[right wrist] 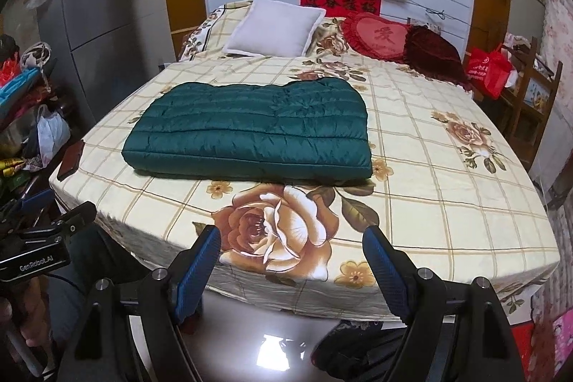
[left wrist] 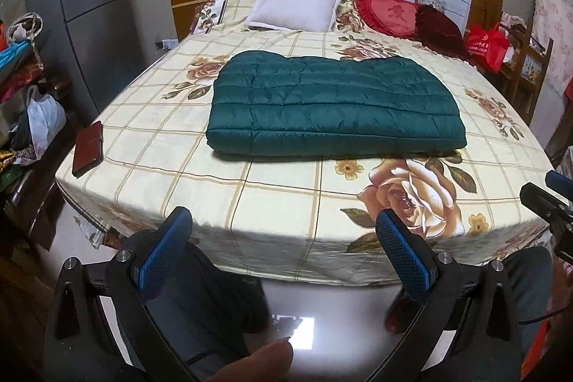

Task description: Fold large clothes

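Observation:
A dark green quilted down garment (left wrist: 336,106) lies folded into a flat rectangle on the floral checked bed sheet (left wrist: 272,188). It also shows in the right wrist view (right wrist: 250,131), on the sheet (right wrist: 429,174). My left gripper (left wrist: 283,221) is open and empty, held off the foot of the bed, well short of the garment. My right gripper (right wrist: 290,237) is open and empty, also at the bed's foot edge. The right gripper shows at the right edge of the left view (left wrist: 551,203).
A dark red phone or wallet (left wrist: 87,149) lies at the bed's left front corner. A white pillow (left wrist: 297,6) and a red heart cushion (left wrist: 390,11) sit at the head. Cluttered shelves (left wrist: 25,95) stand left, a wooden chair with a red bag (left wrist: 489,47) right.

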A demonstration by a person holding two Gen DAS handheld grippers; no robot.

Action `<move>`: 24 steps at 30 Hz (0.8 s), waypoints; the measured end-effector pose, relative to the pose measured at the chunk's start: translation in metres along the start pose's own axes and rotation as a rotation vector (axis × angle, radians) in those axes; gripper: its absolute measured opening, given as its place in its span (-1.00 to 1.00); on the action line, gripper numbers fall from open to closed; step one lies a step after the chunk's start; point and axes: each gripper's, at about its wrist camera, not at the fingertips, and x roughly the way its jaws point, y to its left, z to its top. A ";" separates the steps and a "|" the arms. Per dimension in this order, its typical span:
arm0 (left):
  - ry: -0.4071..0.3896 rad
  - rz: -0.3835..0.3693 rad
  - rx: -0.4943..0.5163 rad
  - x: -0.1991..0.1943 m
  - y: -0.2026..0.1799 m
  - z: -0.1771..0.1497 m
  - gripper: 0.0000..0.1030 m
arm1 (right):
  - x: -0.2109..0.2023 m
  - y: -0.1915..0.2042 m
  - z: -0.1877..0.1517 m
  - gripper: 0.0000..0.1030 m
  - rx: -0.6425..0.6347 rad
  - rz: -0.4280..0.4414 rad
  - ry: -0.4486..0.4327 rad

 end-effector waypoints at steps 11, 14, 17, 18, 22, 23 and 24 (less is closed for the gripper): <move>0.007 0.000 -0.001 0.003 0.002 0.002 0.99 | -0.003 0.003 0.000 0.54 -0.003 0.009 -0.009; 0.007 0.000 -0.002 0.003 0.002 0.002 0.99 | -0.003 0.003 0.000 0.54 -0.002 0.013 -0.007; 0.009 -0.004 -0.001 0.003 0.001 0.002 0.99 | -0.002 0.004 0.000 0.54 -0.004 0.016 -0.006; 0.008 -0.007 0.001 0.003 0.000 0.001 0.99 | -0.002 0.005 0.000 0.54 -0.005 0.017 -0.005; -0.004 -0.019 0.008 0.001 -0.002 -0.001 0.99 | -0.001 0.005 0.000 0.54 -0.004 0.020 -0.005; -0.006 -0.018 0.010 0.001 -0.003 -0.001 0.99 | -0.001 0.005 0.000 0.54 -0.004 0.022 -0.004; -0.007 -0.019 0.011 0.000 -0.003 -0.001 0.99 | -0.001 0.005 0.000 0.54 -0.005 0.024 -0.005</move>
